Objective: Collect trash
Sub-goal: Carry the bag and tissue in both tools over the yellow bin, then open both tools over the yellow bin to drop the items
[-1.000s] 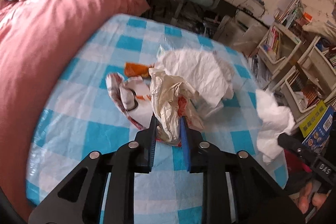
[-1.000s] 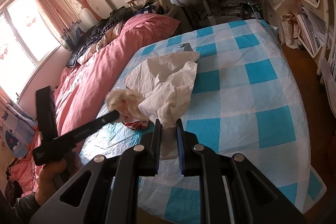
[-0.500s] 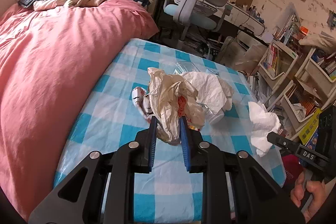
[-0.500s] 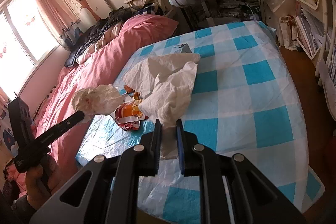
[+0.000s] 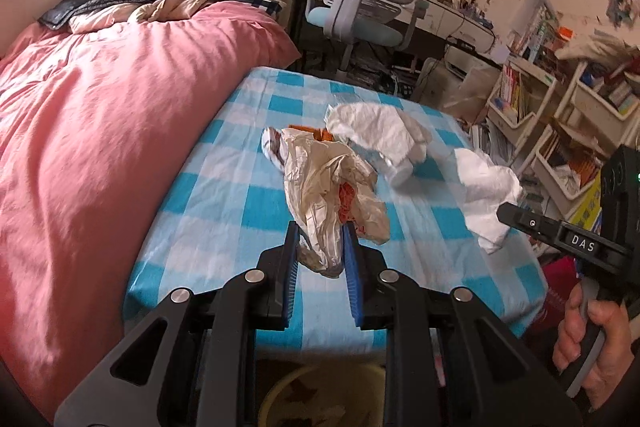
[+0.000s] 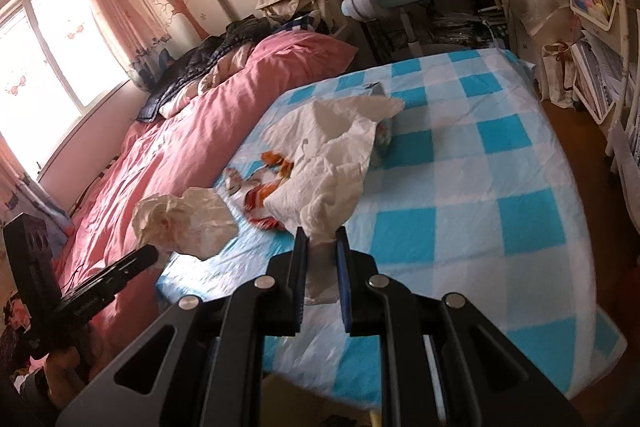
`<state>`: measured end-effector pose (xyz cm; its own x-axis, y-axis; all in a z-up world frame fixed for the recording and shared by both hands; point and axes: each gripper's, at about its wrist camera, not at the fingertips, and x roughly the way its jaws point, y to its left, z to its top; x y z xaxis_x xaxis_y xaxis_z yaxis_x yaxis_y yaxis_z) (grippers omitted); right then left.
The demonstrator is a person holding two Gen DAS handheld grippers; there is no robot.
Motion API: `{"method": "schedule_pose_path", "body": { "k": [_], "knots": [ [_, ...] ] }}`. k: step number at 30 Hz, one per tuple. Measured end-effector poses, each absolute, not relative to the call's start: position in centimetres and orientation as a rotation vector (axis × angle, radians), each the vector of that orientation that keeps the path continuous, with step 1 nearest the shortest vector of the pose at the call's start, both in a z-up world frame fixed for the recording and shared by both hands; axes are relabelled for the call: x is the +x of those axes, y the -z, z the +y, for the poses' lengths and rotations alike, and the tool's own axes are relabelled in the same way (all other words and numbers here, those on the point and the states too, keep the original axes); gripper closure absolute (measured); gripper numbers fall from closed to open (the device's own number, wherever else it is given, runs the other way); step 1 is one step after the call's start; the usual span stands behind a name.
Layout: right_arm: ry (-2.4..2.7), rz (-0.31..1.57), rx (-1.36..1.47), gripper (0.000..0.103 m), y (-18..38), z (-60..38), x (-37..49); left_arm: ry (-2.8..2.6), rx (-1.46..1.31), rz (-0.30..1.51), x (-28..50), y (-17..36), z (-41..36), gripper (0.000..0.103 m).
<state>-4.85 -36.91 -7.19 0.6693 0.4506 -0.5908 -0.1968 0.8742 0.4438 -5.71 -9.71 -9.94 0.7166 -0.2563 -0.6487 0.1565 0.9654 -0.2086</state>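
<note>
Below left tongs (image 5: 320,247): yellow bin (image 5: 320,393), scraps inside.

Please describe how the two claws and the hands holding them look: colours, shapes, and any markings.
Each claw, left claw and right claw, is matte black with triangular cut-outs, silver round rivets and two flat fingers lined with ribbed blue pads. The right claw's side reads "DAS" in white. The bare right hand grips a grey trigger. No cables or sleeves are clearly visible.

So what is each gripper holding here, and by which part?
Left gripper pinches the crumpled beige plastic bag at its near end. Right gripper pinches the white tissue by its lower corner.
</note>
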Motion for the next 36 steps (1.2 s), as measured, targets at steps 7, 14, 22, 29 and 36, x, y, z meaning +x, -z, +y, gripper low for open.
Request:
{"method": "schedule_pose_path", "body": {
  "k": [7,14,22,29,36],
  "knots": [
    [-0.436,0.842,0.335,0.087,9.4,-33.8,-9.3,0.231,-0.102,0.782,-9.7,10.9,-9.4,0.083],
    [-0.479,1.002,0.264,0.087,12.5,-30.6,-12.9,0.239,-0.056,0.838,-13.4,12.1,-9.9,0.083],
    [-0.485,1.108,0.195,0.074,14.7,-29.6,-14.9,0.25,0.024,0.895,-16.7,13.4,-11.1,0.083],
    [-0.439,1.056,0.265,0.059,14.1,-31.2,-15.1,0.277,0.091,0.957,-17.9,14.6,-12.3,0.083],
    [-0.409,1.0,0.323,0.054,13.2,-32.5,-15.6,0.329,0.144,1.031,-18.3,15.8,-13.6,0.081]
  ]
}}
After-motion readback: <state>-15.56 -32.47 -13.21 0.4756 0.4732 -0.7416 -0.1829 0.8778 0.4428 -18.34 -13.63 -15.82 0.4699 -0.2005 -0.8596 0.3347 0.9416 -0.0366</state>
